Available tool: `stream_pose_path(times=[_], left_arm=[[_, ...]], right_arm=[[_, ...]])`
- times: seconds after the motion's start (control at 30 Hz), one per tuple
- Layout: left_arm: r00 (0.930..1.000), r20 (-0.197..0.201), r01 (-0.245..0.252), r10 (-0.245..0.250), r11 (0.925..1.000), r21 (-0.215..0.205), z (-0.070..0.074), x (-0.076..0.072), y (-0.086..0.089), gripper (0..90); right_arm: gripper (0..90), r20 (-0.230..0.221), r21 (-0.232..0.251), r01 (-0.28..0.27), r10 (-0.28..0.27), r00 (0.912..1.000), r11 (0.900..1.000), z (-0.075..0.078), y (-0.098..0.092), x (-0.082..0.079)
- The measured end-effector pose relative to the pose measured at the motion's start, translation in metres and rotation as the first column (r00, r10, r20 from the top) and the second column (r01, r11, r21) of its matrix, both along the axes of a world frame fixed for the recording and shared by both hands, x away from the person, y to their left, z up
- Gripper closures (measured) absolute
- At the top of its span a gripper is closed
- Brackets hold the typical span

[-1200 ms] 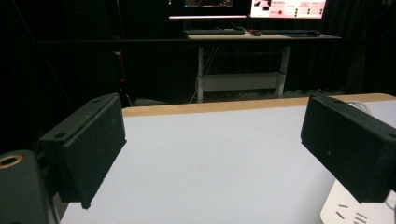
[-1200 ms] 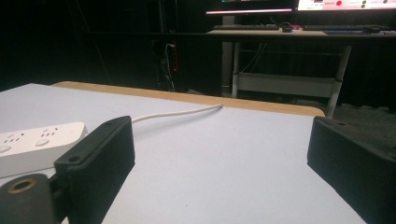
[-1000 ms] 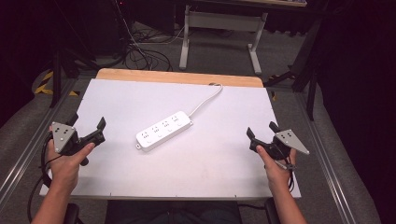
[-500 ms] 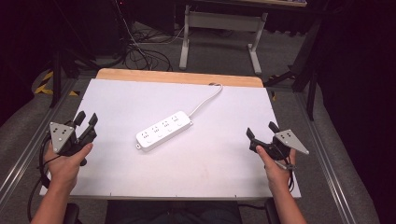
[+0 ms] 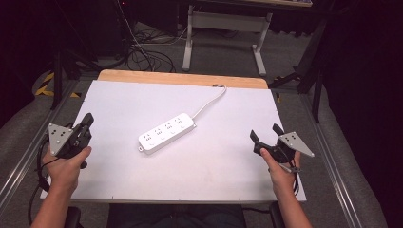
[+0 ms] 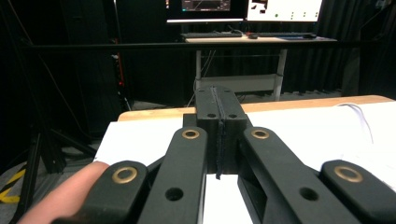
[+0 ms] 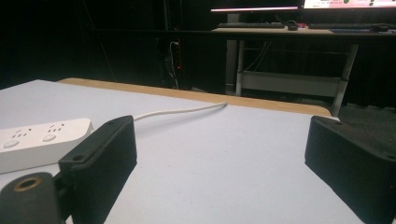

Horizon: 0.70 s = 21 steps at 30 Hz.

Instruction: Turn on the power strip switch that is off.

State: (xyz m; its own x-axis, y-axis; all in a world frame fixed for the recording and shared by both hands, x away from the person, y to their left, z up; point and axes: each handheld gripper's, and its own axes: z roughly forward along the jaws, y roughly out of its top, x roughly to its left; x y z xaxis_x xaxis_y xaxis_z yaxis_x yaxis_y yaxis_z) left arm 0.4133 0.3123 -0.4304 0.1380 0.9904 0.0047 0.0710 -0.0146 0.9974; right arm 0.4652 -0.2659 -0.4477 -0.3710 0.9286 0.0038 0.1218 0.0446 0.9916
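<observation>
- Left tool (image 5: 87, 124) now clenched on nothing: jaws pressed flat together in the left gripper view (image 6: 218, 140), nothing between them. Open a second ago, so a shut just completed.
- Same spot at the left edge of the counter (image 5: 119, 95), pointing forward, well apart from the power strip (image 5: 167, 133) (no contact, no grasp).
- Right tool (image 5: 266, 135) released and empty: jaws wide apart in the right gripper view (image 7: 219, 158), bare counter (image 7: 224, 154) between them. No change from a second ago, parked near the right edge.
- Power strip lying flat at the middle of the counter, slanted, sockets up; white cable (image 5: 209, 102) running off toward the far wooden edge. Unmoved across the frames.
- In the right gripper view, power strip (image 7: 42, 140) off to the left of the jaws, cable (image 7: 182, 111) trailing away behind it, both apart from the tool.
- Meaning, as a judgement: left shut looks like a free clench in air (a check or a reset, hard to say), not progress on the strip. Work on the strip not yet begun; neither tool near it.
- Likely next need: left tool reopened before any grasp; right tool already set for an approach from its side.
</observation>
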Motion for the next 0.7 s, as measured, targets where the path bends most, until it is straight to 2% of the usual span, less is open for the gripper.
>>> stream_pose_path(times=[0.17,0.4,0.5,0.57,0.7], left_arm=[[0.9999,0.002,0.011,-0.011,0.9997,-0.022,0.003,0.001,0.001,90.0],[0.9998,0.007,0.021,-0.021,0.9992,-0.032,0.01,0.005,-0.005,90.0],[0.9991,0.014,0.04,-0.04,0.9992,-0.005,0.016,0.006,-0.013,90.0],[0.9973,0.012,0.072,-0.073,0.9968,0.034,0.019,0.007,-0.024,90.0],[0.9942,0.003,0.107,-0.108,0.9925,0.059,0.019,0.01,-0.034,90.0]], right_arm=[[9.6,0.005,0.004,0.007,-0.007,1.0,1.0,0.001,-0.001,-0.001],[9.6,0.003,0.011,0.009,-0.009,1.0,1.0,0.001,-0.002,-0.002],[9.6,0.009,0.018,0.011,-0.011,0.9999,1.0,0.002,-0.003,-0.002],[9.7,0.008,0.017,0.011,-0.011,0.9999,1.0,0.002,-0.003,-0.002],[9.7,0.011,0.013,0.012,-0.012,0.9999,1.0,0.002,-0.003,-0.003]])
